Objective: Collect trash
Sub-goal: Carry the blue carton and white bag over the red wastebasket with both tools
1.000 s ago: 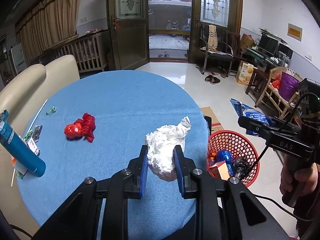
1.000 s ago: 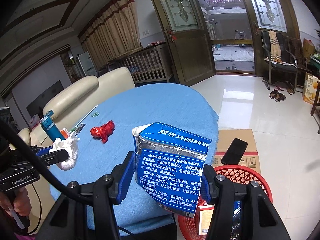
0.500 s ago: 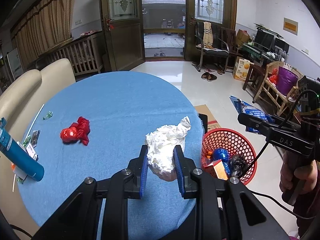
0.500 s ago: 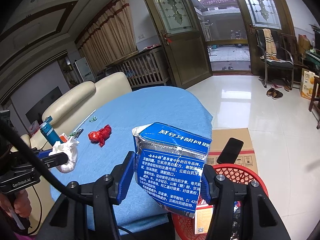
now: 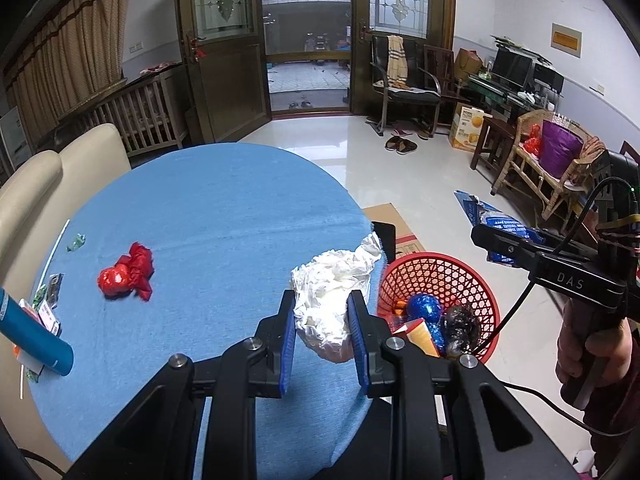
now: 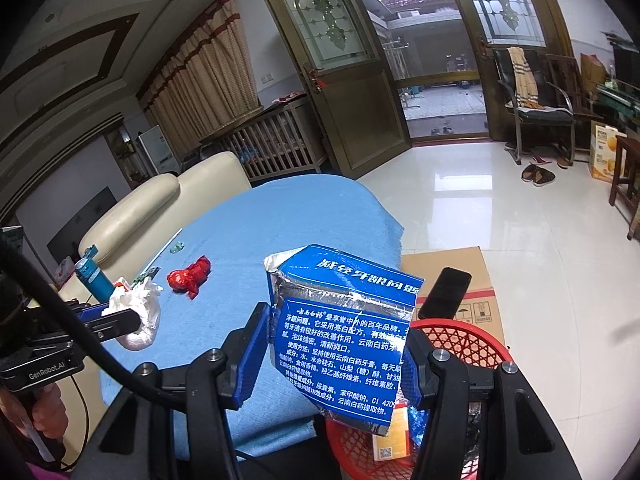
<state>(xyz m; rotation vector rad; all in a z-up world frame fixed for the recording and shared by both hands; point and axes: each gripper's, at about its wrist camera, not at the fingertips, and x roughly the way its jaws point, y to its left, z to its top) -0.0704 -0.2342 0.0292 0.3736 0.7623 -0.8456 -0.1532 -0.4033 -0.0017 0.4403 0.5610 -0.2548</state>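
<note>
My left claw (image 5: 323, 322) grips a crumpled white plastic wad (image 5: 332, 300) above the blue-clothed table (image 5: 208, 216). My right claw (image 6: 332, 354) clamps a flattened blue printed carton (image 6: 344, 332) over the red mesh basket (image 6: 468, 340).

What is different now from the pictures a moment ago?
Both hands carried their trash sideways toward the red basket. In the left wrist view the red wrapper and blue tube on the blue table slid left. Nothing was grabbed or dropped: the left gripper still pinches the white crumpled tissue, and the right gripper still holds the blue box.
</note>
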